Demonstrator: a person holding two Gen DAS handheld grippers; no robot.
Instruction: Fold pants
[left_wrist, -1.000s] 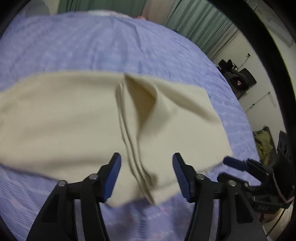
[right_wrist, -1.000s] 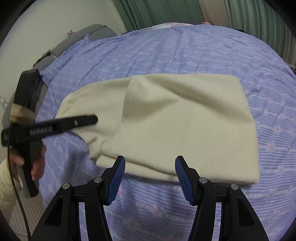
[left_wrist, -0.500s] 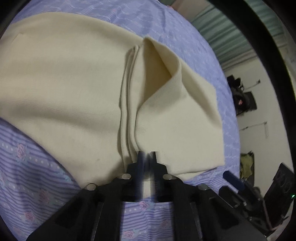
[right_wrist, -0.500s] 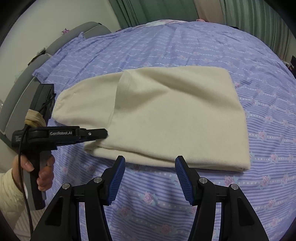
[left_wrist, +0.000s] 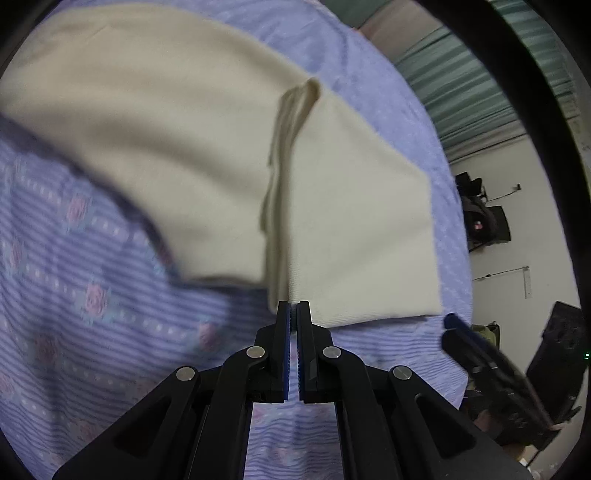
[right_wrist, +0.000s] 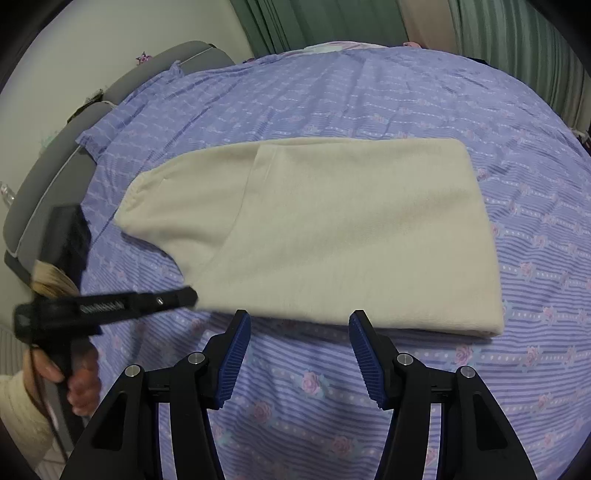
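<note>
Cream pants (right_wrist: 332, 221) lie folded in layers on a purple flowered bedsheet (right_wrist: 406, 92). In the left wrist view the pants (left_wrist: 351, 229) show a raised fold ridge down the middle. My left gripper (left_wrist: 294, 306) is shut, its tips at the near edge of the folded top layer, pinching that edge; it also shows in the right wrist view (right_wrist: 188, 295) at the pants' near left corner. My right gripper (right_wrist: 298, 321) is open and empty, just short of the pants' near edge. It appears blurred in the left wrist view (left_wrist: 454, 321).
A grey headboard (right_wrist: 55, 166) runs along the bed's left side. Green curtains (right_wrist: 332, 22) hang behind the bed. Dark equipment and a chair (left_wrist: 487, 221) stand by the white wall at the right. The sheet (left_wrist: 92, 295) surrounds the pants.
My left gripper closed on the pants' near edge and the raised flap now lies flatter. My right gripper drew slightly closer to the near edge, still open.
</note>
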